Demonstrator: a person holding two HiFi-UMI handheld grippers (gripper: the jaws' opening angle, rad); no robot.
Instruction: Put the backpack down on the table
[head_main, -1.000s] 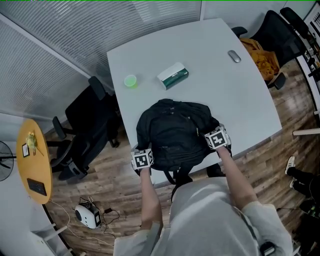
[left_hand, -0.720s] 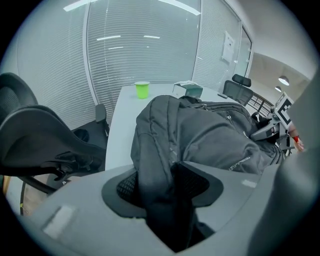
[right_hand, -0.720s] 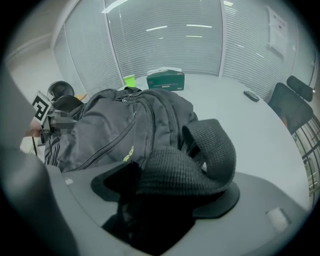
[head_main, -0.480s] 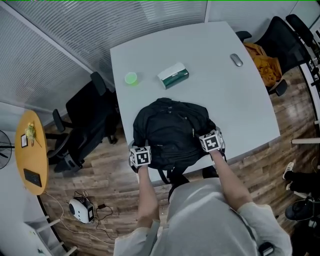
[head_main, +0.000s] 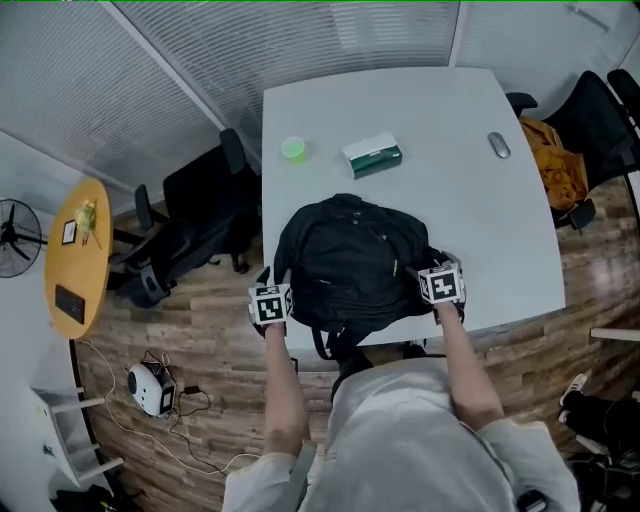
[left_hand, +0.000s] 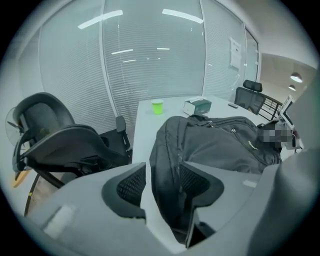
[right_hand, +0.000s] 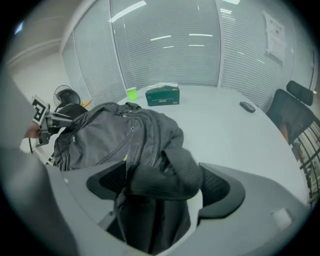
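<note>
The black backpack (head_main: 350, 265) lies flat on the white table (head_main: 450, 150), close to its near edge, with straps hanging over that edge. My left gripper (head_main: 283, 290) is at the backpack's left side. In the left gripper view the backpack's side fold (left_hand: 167, 165) runs between the jaws of the left gripper (left_hand: 162, 180), with a gap at the left pad. My right gripper (head_main: 430, 272) is at the backpack's right side. Its jaws have just been opening, and a padded shoulder strap (right_hand: 160, 175) lies loose between them in the right gripper view.
A green cup (head_main: 293, 150), a green and white tissue box (head_main: 372, 156) and a grey mouse (head_main: 498, 145) sit further back on the table. Black office chairs (head_main: 200, 215) stand left of it. Another chair carrying an orange garment (head_main: 560, 160) is at the right.
Both grippers have risen a little at the backpack's sides, the left one drawing out towards the table's edge. The backpack stays where it was. The head view has shifted.
</note>
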